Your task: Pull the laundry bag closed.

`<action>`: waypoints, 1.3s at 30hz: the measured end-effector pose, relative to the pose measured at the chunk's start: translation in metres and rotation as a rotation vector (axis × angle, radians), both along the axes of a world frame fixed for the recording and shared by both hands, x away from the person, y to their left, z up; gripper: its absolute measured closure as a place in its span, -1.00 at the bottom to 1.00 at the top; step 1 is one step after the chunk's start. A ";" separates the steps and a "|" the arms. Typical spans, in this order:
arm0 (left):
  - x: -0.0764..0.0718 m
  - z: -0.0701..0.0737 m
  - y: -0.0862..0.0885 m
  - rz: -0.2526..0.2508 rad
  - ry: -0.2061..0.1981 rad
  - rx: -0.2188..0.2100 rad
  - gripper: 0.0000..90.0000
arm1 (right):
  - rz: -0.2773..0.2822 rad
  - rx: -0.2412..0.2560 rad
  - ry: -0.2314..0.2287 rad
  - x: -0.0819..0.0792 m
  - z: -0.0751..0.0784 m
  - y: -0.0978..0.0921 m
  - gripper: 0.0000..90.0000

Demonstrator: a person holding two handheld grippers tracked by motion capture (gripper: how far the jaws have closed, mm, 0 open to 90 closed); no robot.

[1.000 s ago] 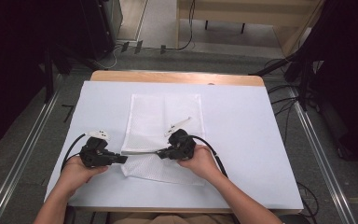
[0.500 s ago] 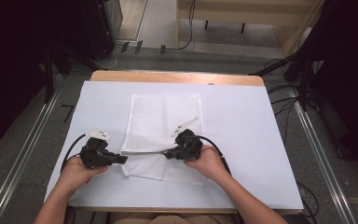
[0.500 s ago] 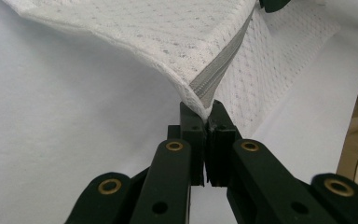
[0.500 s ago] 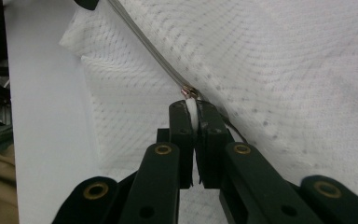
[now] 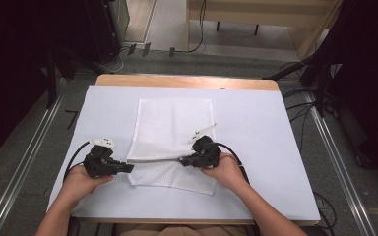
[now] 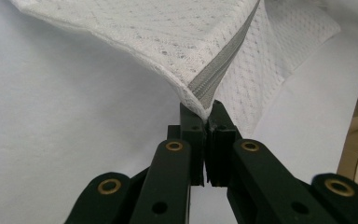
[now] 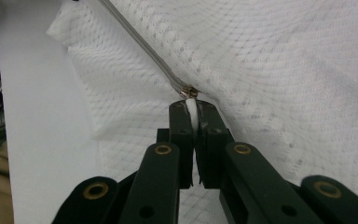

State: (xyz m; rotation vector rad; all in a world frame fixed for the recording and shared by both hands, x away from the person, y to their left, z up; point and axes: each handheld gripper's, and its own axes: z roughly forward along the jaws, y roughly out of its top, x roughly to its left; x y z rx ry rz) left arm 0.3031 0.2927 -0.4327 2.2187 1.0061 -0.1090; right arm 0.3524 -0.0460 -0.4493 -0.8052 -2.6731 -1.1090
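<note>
A white mesh bag (image 5: 174, 132) with a grey zipper (image 5: 152, 160) lies on the white table (image 5: 266, 132). My left gripper (image 5: 127, 168) is shut on the bag's corner (image 6: 200, 105) at the zipper's end. My right gripper (image 5: 183, 161) is shut on the white zipper pull (image 7: 192, 109), just below the metal slider (image 7: 189, 92). The grey zipper band (image 6: 223, 60) runs away from the left jaws, lifted off the table between the two grippers. The bag's near flap (image 5: 172, 178) lies loose below the zipper line.
The table's wooden far edge (image 5: 187, 81) lies beyond the bag. Cables (image 5: 76, 155) trail from both grippers. Dark equipment and metal rails (image 5: 19, 162) flank the table on the floor. Bare white surface lies left and right of the bag.
My right gripper has moved to the right along the zipper with the pull in it, widening the gap from the left gripper. The left gripper has stayed put.
</note>
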 end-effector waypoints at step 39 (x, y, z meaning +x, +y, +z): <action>-0.001 -0.001 0.001 -0.022 0.017 -0.007 0.97 | -0.041 -0.025 0.025 -0.006 0.000 -0.040 0.96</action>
